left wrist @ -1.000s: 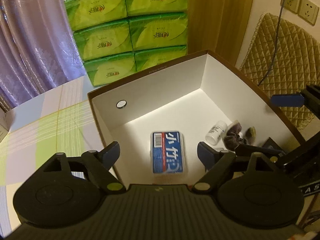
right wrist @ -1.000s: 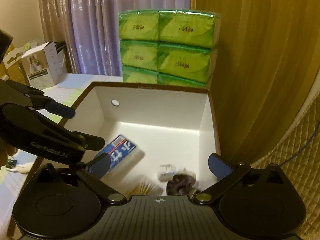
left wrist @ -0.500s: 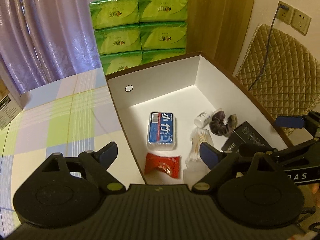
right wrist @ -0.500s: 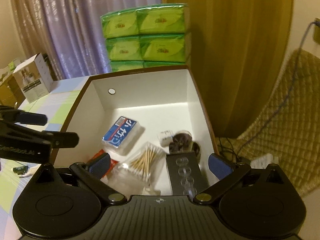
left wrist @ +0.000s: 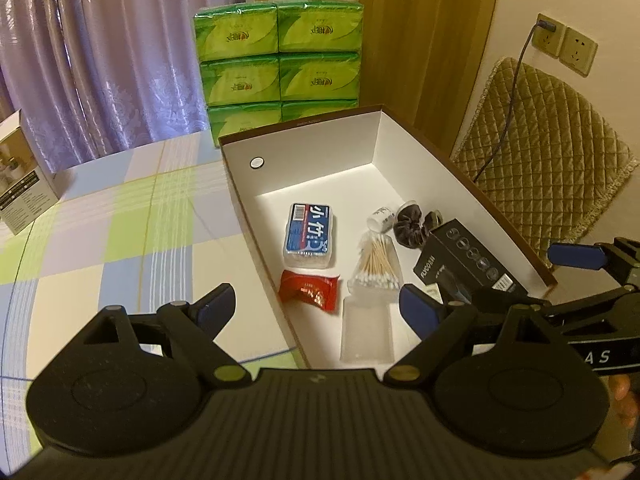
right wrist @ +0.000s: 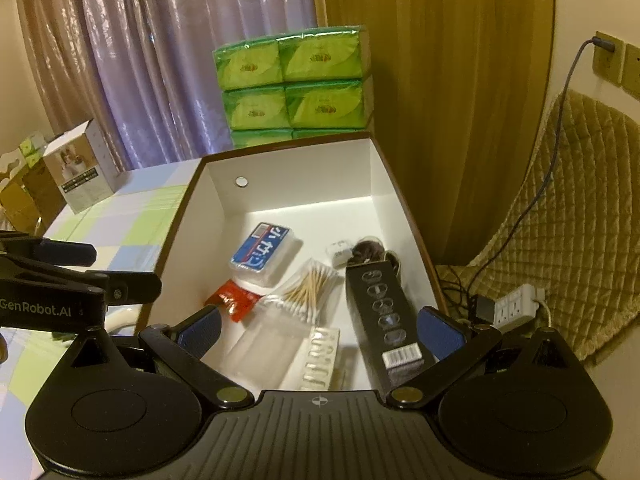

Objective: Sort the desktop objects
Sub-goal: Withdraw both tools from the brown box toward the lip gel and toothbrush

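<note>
The left tool (left wrist: pixel 316 306) hangs with its jaws wide apart and nothing between them, over the near left wall of the open box (left wrist: pixel 460 168). The right tool (right wrist: pixel 320 330) is likewise spread and empty, above the near end of the same box (right wrist: pixel 404 204).

The box is brown outside and white inside, and stands along the right edge of the surface (left wrist: pixel 120 232), which is covered by a checked cloth of green, blue and white. Inside it lie the sorted things. A blue-labelled clear plastic case (left wrist: pixel 309 235) sits near the middle of the floor. A red packet (left wrist: pixel 309 289) lies just on the near side of it. A clear bag of cotton swabs (left wrist: pixel 376 266) lies to the right of the case, with a clear plastic tray (left wrist: pixel 366 332) nearer the tools. A small white bottle (left wrist: pixel 382 218) lies on its side toward the right wall, touching a dark scrunchie (left wrist: pixel 410 226). A long black carton (left wrist: pixel 466 258) lies along the right wall.

Beyond the far end of the box stands a stack of green tissue packs (left wrist: pixel 280 60). A small cardboard box (left wrist: pixel 22 176) stands at the far left edge of the surface. A quilted cushion (left wrist: pixel 544 152) leans against the wall to the right.
</note>
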Motion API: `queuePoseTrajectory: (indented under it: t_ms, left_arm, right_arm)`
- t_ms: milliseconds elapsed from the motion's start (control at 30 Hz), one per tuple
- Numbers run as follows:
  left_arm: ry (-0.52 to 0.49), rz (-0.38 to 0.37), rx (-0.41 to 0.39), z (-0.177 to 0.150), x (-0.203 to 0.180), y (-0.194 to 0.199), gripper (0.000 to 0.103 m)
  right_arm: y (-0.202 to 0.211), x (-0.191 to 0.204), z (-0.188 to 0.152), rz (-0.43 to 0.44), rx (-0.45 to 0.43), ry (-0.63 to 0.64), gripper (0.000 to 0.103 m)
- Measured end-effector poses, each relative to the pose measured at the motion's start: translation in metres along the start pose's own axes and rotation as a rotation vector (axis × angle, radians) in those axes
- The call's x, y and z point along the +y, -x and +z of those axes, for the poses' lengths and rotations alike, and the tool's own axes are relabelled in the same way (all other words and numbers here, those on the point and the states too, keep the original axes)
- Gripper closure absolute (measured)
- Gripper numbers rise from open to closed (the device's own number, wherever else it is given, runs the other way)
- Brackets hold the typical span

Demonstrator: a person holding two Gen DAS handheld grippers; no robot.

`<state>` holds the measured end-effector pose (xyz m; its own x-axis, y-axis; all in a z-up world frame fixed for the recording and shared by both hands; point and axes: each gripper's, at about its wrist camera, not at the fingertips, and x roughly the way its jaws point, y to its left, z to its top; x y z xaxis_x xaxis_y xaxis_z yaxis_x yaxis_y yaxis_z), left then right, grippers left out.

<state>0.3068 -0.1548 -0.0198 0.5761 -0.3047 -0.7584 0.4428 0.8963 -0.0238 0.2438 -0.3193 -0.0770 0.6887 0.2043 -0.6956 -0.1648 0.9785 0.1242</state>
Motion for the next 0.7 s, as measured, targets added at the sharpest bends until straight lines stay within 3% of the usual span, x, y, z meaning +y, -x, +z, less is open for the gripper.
queuePoseTrajectory:
  t_ms: [700]
  left_arm:
    - [0.044,0.051,0.025,-0.065,0.025,0.064,0.016]
  right_arm:
    - [0.056,0.045,-0.046,0.03,0.012,-0.021,0.002]
